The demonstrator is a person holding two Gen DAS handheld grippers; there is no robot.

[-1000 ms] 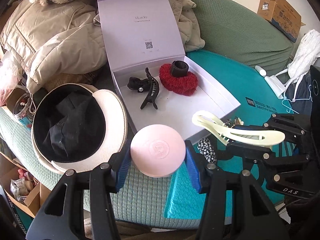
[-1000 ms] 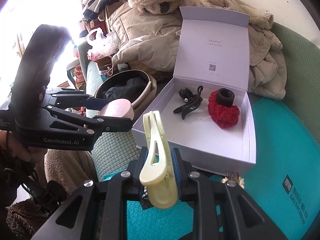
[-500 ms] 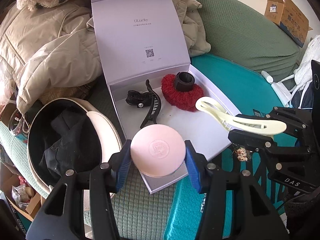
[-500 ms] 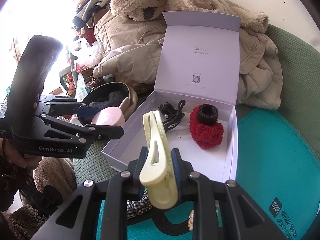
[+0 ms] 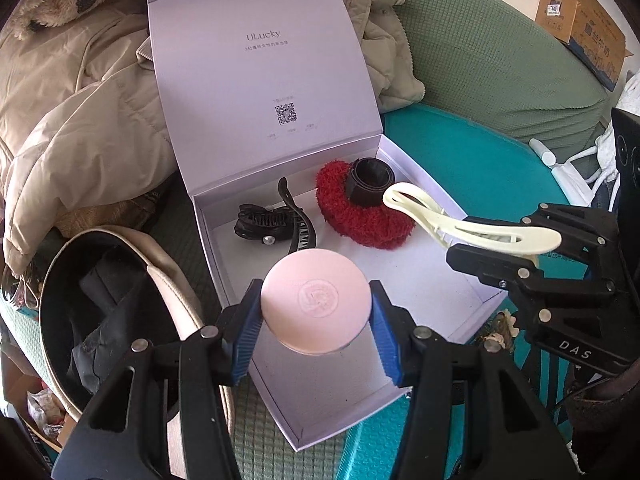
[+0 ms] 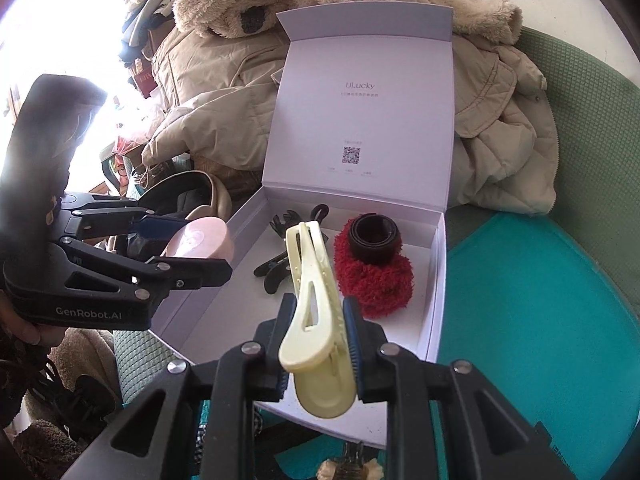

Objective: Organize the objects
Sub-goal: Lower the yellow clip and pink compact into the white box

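Note:
An open white box (image 5: 476, 307) (image 6: 438, 280) with its lid standing up lies on the sofa. Inside it lie black hair claws (image 5: 276, 226) (image 6: 280, 268), a red fluffy scrunchie (image 5: 360, 216) (image 6: 376, 280) and a black band (image 5: 370, 184) (image 6: 374, 238) on top of it. My left gripper (image 5: 316, 316) (image 6: 188, 244) is shut on a round pink compact (image 5: 314, 306) (image 6: 202, 238), held above the box's near part. My right gripper (image 6: 316, 344) (image 5: 492, 248) is shut on a pale yellow hair clip (image 6: 316, 320) (image 5: 468, 224), hovering over the box's right side.
Beige coats (image 5: 80, 120) (image 6: 500, 120) pile up behind the box. A cream visor hat (image 5: 120, 300) with black cloth in it lies left of the box. A teal mat (image 5: 460, 148) (image 6: 540, 320) spreads to the right. A cardboard carton (image 5: 580, 20) sits far right.
Both grippers have moved forward, from in front of the box's near edge to above its inside, each keeping its hold. The box contents lie as before.

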